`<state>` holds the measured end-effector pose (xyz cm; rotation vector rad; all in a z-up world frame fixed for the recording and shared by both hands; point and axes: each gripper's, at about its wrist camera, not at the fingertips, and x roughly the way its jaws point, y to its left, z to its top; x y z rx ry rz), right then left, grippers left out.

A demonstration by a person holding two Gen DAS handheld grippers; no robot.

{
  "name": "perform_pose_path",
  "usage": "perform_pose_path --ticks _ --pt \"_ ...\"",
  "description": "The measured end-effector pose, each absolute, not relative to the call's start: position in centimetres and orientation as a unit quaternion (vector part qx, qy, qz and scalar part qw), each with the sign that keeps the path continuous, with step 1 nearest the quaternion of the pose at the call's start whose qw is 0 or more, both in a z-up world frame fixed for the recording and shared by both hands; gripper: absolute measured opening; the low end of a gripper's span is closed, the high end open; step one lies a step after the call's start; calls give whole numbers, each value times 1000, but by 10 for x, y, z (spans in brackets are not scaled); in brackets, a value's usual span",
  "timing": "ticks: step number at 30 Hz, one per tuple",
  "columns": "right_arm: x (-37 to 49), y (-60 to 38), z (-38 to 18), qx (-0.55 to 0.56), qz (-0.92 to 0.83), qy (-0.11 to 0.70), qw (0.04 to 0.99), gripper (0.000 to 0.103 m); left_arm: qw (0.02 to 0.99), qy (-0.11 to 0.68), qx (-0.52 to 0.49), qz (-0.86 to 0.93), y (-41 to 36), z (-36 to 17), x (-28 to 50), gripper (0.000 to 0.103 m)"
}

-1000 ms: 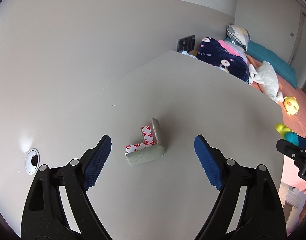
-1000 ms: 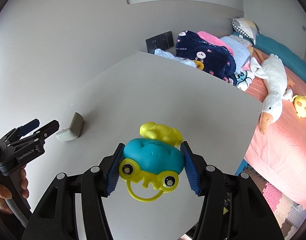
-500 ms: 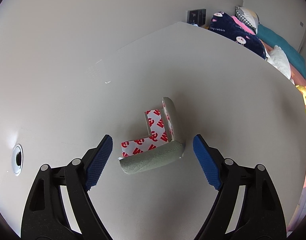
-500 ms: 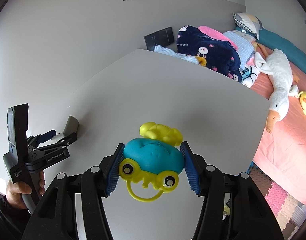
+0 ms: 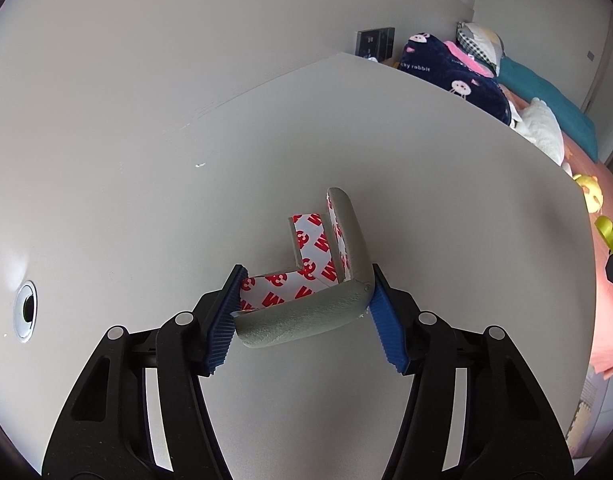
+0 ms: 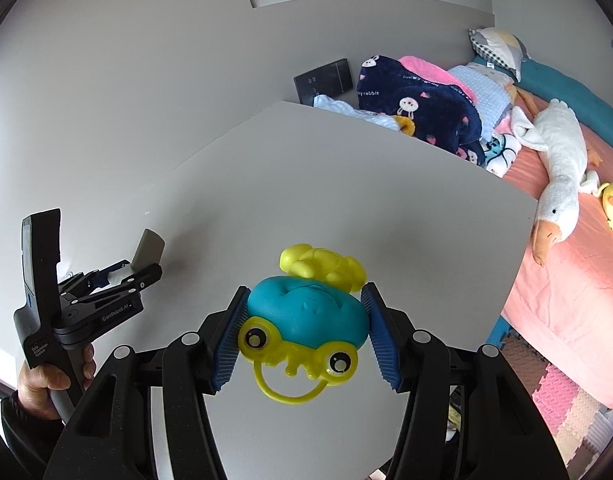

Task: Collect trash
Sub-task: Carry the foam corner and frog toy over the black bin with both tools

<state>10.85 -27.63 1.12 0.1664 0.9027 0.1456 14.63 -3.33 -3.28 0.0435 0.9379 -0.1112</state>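
Left wrist view: the step in hand was the pickup of the grey foam L-shaped corner guard with red-and-white adhesive backing (image 5: 306, 300); it lay on the pale grey table (image 5: 426, 152), near arm crosswise between the blue pads, far arm running away to the right; the left gripper (image 5: 304, 314) was closing, both pads at or touching the ends of the near arm; firm clamping could not be confirmed. Against the earlier frame, the jaws had narrowed from wide open, and the guard sat larger and nearer, the tool having descended on it. The next move, by judgement, called for full closure, then a straight lift, since foam compresses and may slip.

Right wrist view: the right gripper (image 6: 304, 334) was clamped on the teal-and-yellow plastic frog-faced toy (image 6: 306, 320), held above the table's near part; this matched the earlier frame. At far left, a hand (image 6: 46, 388) gripped the left tool's handle, which stood lower and closer to the guard than before.
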Motion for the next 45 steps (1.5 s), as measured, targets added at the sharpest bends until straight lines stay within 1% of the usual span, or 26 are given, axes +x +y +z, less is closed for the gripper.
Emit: perform_pose_path --ticks 8,14,29,45 --pt "74 -292 26 85 56 420 902 58 907 411 31 -84 -67 6 107 58" --pt "40 -313 36 89 37 411 907 58 910 396 39 -118 -98 20 71 58" --pt "-38 -370 37 111 -19 396 911 58 898 385 70 -200 -179 25 4 58" --pt "-118 -436 24 133 -85 389 908 58 871 390 105 -279 -259 7 -52 58"
